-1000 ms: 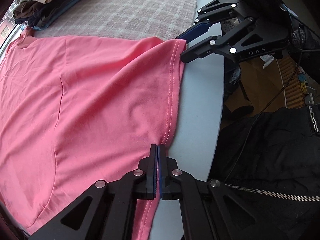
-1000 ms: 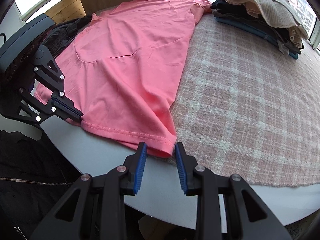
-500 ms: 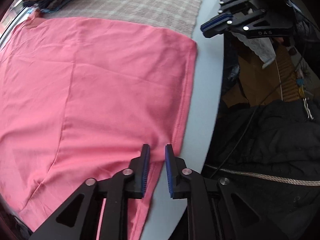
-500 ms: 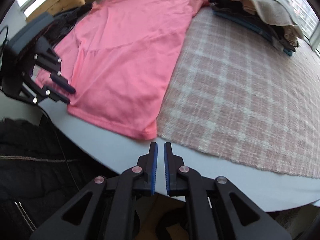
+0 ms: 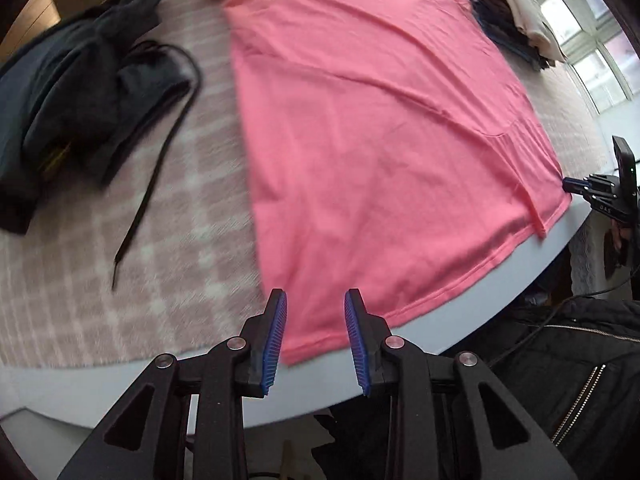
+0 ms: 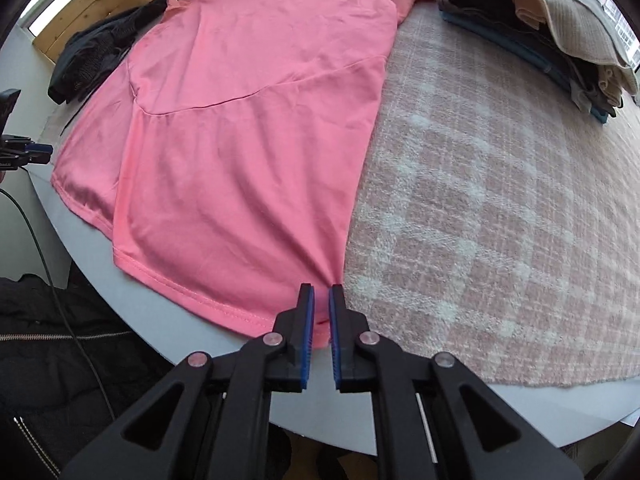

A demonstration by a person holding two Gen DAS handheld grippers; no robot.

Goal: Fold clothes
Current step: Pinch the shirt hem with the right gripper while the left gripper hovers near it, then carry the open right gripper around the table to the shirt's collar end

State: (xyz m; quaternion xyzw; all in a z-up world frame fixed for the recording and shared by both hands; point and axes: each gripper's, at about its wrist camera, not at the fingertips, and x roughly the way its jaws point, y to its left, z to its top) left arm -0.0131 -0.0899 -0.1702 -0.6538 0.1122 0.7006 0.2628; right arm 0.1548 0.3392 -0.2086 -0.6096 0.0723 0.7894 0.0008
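— Shirt first: where is it?

— I see the pink shirt (image 6: 248, 128) spread flat across the round table (image 6: 132, 300), most of it on the checked blanket (image 6: 500, 200) that covers the tabletop. Its hem lies along the near edge, over the bare grey rim. One side looks folded in over the body, with a seam line running across it in the right wrist view.

— What else is on the table?

— A stack of folded clothes (image 6: 540, 16) sits at the far right, beyond the shirt's sleeve, beige on top and dark pieces beneath. A heap of dark clothes (image 5: 80, 92) lies on the blanket left of the shirt, with a black cord (image 5: 160, 160) trailing from it toward the near edge. A black jacket (image 5: 560, 360) with a zip is below the table edge.

— Your right gripper?

— My right gripper (image 6: 320, 320) is at the near corner of the hem. Its blue pads (image 6: 306, 328) are drawn close, with pink cloth pinched between them and the fabric puckering into the grip.

— And the left?

— My left gripper (image 5: 316, 332) hovers over the other hem corner, its fingers clearly apart, nothing held. The shirt's edge shows between them, and that view is blurred.
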